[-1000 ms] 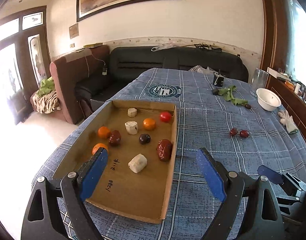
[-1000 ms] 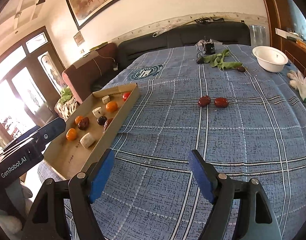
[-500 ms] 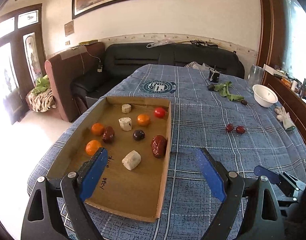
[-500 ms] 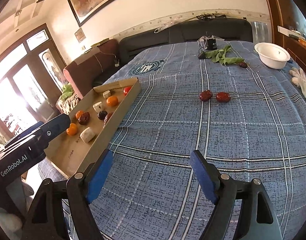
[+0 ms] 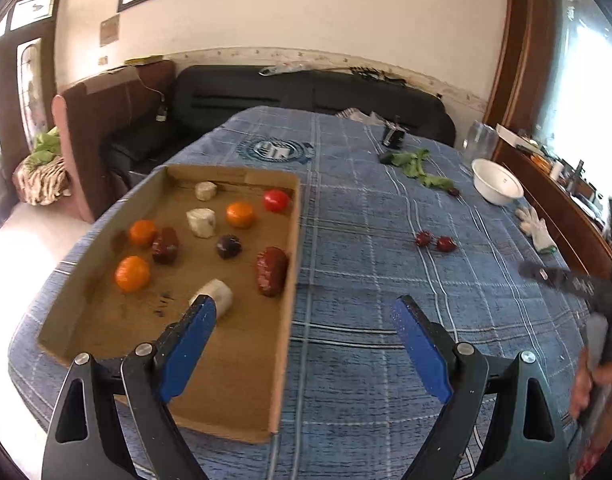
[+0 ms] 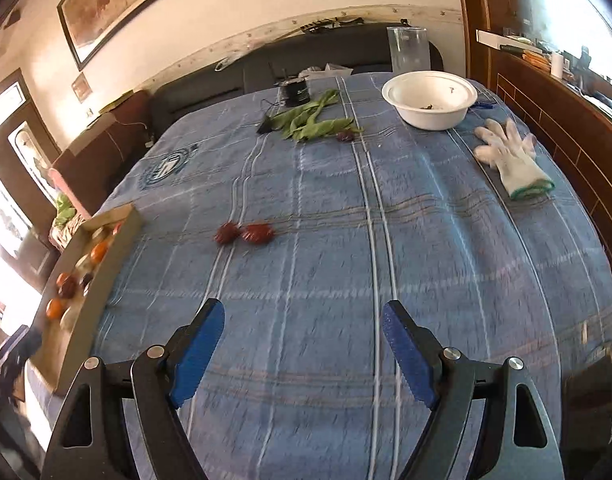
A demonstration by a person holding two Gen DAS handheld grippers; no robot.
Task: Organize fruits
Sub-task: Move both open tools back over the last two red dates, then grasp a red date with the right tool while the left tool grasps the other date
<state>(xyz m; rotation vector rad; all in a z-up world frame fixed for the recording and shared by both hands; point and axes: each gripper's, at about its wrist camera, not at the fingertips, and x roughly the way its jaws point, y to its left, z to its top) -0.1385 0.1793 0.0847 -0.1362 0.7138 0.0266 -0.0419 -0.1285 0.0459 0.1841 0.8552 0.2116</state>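
Observation:
A cardboard tray (image 5: 242,384) lies on the blue checked tablecloth and holds several fruits: oranges (image 5: 132,273), a red tomato (image 5: 276,200), dark red dates (image 5: 271,270), a dark plum (image 5: 228,246) and white chunks (image 5: 202,222). Two dark red dates (image 5: 435,240) lie loose on the cloth right of the tray; they also show in the right wrist view (image 6: 246,233). My left gripper (image 5: 304,312) is open and empty over the tray's near right edge. My right gripper (image 6: 302,316) is open and empty above the cloth, short of the dates. The tray (image 6: 106,264) sits at its left.
A white bowl (image 6: 429,98), a white glove (image 6: 510,156), green leaves (image 6: 310,124) with a dark fruit (image 6: 345,135), a small black object (image 6: 293,90) and a clear glass jar (image 6: 410,50) stand at the far side. A dark sofa lies beyond the table.
The right gripper has swung right and forward, so the loose dates, bowl and glove loom larger and the tray has slid to the left edge. The left view has shifted slightly right.

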